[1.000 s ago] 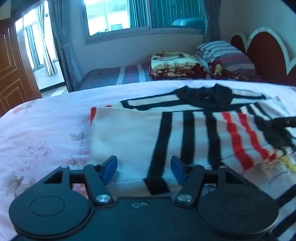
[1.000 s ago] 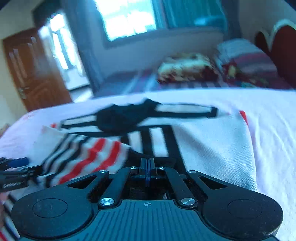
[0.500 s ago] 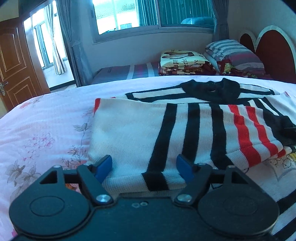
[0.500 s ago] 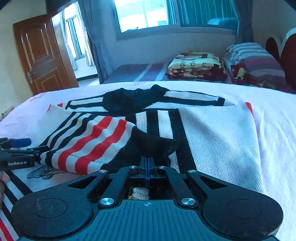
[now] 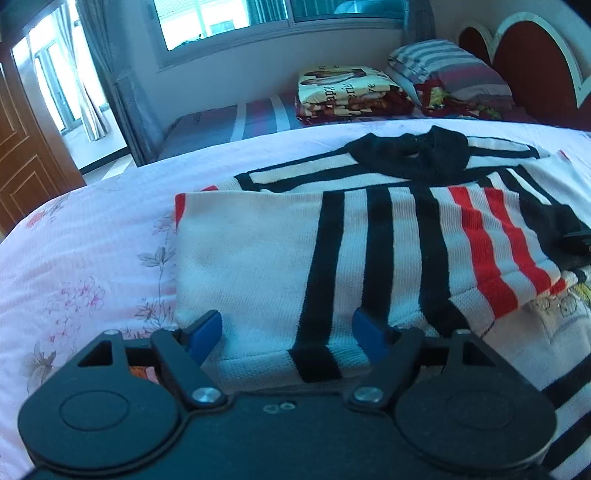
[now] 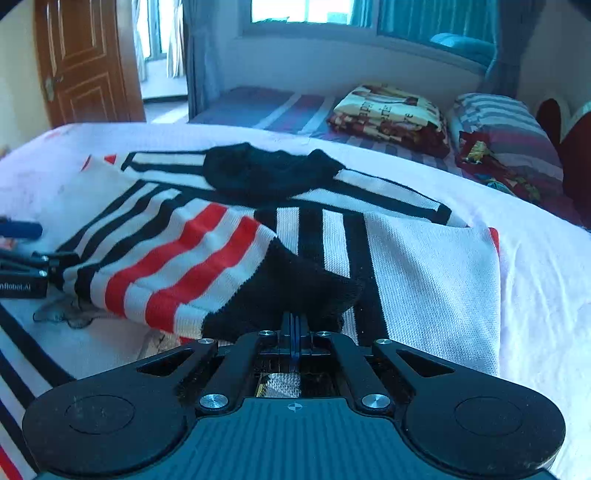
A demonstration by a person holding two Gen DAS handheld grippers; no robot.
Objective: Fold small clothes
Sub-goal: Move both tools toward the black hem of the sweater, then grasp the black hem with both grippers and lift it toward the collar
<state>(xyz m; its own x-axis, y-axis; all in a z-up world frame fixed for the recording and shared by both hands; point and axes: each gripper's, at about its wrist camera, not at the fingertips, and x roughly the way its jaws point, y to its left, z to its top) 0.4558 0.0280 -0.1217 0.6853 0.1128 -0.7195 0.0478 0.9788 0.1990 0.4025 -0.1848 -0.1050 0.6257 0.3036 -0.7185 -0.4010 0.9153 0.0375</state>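
Note:
A small white knit sweater (image 5: 258, 258) with black and red stripes and a black collar (image 5: 410, 155) lies on the pink floral bedspread (image 5: 74, 258). One sleeve is folded across its body. My left gripper (image 5: 288, 330) is open, its blue pads either side of the sweater's near edge, gripping nothing. My right gripper (image 6: 294, 328) is shut on the black cuff (image 6: 295, 291) of the red-striped sleeve (image 6: 184, 258), held over the sweater's body. The left gripper also shows at the left edge of the right wrist view (image 6: 22, 258).
Behind the bed is a second bed with a folded printed blanket (image 5: 351, 92) and striped pillows (image 5: 450, 74). A red headboard (image 5: 535, 62) is at the right, a wooden door (image 6: 81, 62) at the left, a window (image 5: 258, 18) behind.
My right gripper has carried the sleeve cuff further across the sweater. My left gripper has stayed open at the sweater's near edge, with a slight shift of view.

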